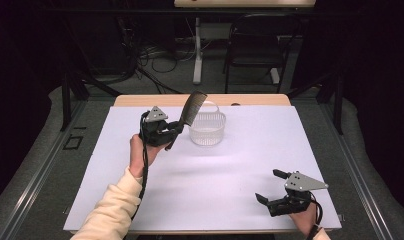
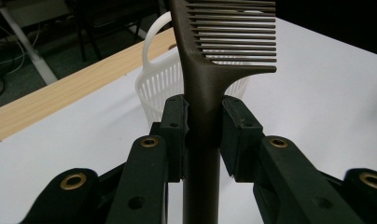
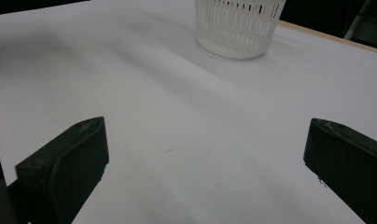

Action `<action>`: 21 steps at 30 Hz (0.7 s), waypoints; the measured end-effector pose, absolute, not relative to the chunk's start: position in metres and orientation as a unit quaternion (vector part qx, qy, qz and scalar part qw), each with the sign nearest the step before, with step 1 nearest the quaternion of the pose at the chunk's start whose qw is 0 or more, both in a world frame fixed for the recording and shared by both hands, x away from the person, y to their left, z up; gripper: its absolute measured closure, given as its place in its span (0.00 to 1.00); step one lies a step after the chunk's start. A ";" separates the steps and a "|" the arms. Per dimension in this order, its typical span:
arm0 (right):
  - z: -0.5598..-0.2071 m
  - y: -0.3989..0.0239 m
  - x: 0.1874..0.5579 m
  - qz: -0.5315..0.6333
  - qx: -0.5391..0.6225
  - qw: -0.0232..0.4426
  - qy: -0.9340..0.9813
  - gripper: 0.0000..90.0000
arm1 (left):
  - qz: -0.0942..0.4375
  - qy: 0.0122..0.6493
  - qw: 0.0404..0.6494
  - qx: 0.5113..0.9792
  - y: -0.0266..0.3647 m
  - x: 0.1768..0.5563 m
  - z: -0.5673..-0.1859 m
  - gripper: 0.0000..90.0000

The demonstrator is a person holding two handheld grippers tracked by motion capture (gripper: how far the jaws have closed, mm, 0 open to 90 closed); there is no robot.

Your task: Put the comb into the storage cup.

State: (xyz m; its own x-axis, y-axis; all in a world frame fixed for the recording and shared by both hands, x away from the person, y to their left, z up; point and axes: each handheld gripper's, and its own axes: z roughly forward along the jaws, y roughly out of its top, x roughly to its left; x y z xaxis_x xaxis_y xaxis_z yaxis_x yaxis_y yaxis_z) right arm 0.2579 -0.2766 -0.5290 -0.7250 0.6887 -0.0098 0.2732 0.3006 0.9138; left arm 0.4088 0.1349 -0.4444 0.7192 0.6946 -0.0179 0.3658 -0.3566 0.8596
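We note the white table cover [image 1: 215, 170], then the white slotted basket [image 1: 207, 129] at its far middle. The left gripper [image 1: 176, 129] pinches a dark comb [image 1: 192, 108] by its handle — teeth raised just beside the basket. The right gripper [image 1: 269, 186] rests near the front edge — its 2 jaws spread, holding nothing.

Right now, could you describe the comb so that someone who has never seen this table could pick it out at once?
On the white table, look to the far middle, where a white slotted basket stands. Just left of it, the left gripper is clamped on a dark comb by its handle, teeth end raised above the basket's rim; it is the only dark, toothed thing there.
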 end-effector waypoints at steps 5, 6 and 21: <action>-0.529 -0.277 0.258 0.505 0.309 0.205 0.779 0.00 | 0.179 0.329 0.461 0.805 0.134 0.412 -0.444 0.80; -0.529 -0.277 0.258 0.503 0.309 0.206 0.780 0.00 | 0.179 0.331 0.462 0.803 0.134 0.412 -0.444 0.80; -0.529 -0.277 0.258 0.504 0.309 0.205 0.780 0.00 | 0.170 0.332 0.452 0.810 0.132 0.422 -0.444 0.80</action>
